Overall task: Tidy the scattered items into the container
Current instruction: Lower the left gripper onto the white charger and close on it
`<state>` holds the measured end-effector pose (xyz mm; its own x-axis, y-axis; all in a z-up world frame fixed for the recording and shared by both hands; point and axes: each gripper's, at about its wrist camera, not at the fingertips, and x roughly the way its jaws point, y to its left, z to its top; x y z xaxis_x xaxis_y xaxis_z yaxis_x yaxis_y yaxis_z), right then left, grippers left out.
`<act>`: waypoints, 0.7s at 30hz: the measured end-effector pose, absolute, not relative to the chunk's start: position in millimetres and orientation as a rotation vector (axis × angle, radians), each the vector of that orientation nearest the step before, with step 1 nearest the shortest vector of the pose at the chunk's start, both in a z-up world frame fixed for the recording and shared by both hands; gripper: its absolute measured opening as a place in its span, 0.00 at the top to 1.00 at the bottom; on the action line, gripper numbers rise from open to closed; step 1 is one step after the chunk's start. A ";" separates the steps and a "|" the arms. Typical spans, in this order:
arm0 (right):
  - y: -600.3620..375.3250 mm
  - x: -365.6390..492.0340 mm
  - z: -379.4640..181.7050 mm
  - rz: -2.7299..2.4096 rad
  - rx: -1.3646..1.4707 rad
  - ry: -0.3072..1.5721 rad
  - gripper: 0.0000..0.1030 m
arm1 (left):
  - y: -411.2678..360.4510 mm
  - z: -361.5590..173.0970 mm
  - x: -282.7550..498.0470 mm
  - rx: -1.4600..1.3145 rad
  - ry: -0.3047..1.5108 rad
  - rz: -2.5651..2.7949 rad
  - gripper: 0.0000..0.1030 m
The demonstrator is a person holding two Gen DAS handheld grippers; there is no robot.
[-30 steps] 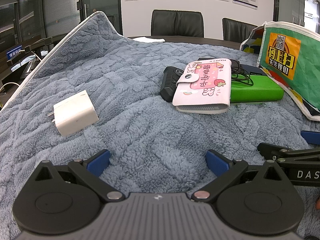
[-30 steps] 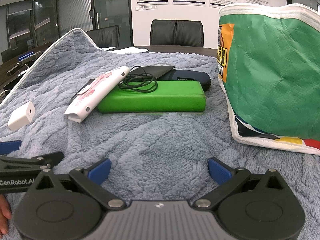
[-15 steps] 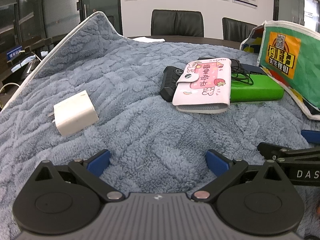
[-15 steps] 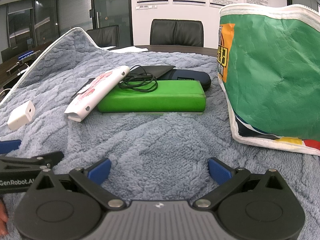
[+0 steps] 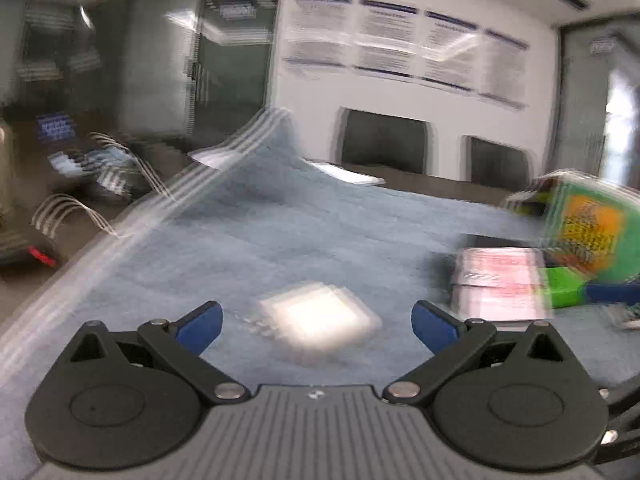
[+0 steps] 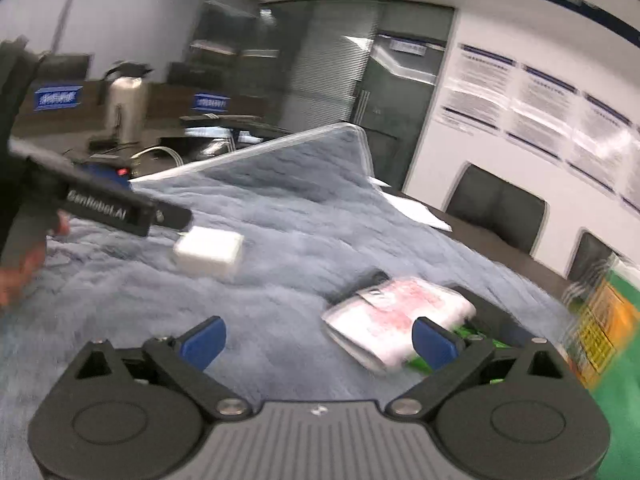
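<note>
A white charger block [image 5: 318, 318] lies on the grey blanket, just ahead of and between the fingers of my open left gripper [image 5: 316, 322]; the view is motion-blurred. The charger also shows in the right wrist view [image 6: 209, 250], with the left gripper's arm [image 6: 108, 208] reaching toward it. My right gripper [image 6: 318, 342] is open and empty, raised above the blanket. A pink-and-white wallet [image 6: 394, 320] lies on a green box [image 6: 472, 338] near its right finger. The green bag [image 6: 612, 340] stands at the far right, also in the left wrist view [image 5: 588, 232].
The grey blanket [image 6: 304, 240] covers the table, its far corner raised. Black office chairs [image 5: 384, 142] stand behind the table. A metal flask [image 6: 124, 108] and cables sit on a desk at the left. A dark flat item [image 6: 492, 312] lies behind the wallet.
Both grippers have lifted and swung left. The left gripper has moved up to the white charger, which now lies between its open fingers. The right gripper now faces the wallet.
</note>
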<state>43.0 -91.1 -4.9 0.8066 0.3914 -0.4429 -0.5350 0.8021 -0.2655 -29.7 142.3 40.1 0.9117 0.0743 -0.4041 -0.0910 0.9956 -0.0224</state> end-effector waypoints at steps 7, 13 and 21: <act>1.6 112.5 -29.0 0.680 -0.355 0.569 0.21 | 213.8 35.0 -15.3 -0.050 0.511 0.178 0.00; -0.9 123.5 -32.3 0.765 -0.258 0.611 0.47 | 216.5 34.8 -17.7 -0.057 0.479 0.134 0.00; -28.7 112.3 -16.1 0.749 -0.237 0.568 1.00 | 183.5 28.4 -12.1 0.097 0.485 0.030 0.00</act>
<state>112.3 -28.7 -16.1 0.5917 0.5745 -0.5655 -0.6991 0.7150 -0.0052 -12.1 183.5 28.4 0.8844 0.0522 -0.4638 -0.0063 0.9950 0.1000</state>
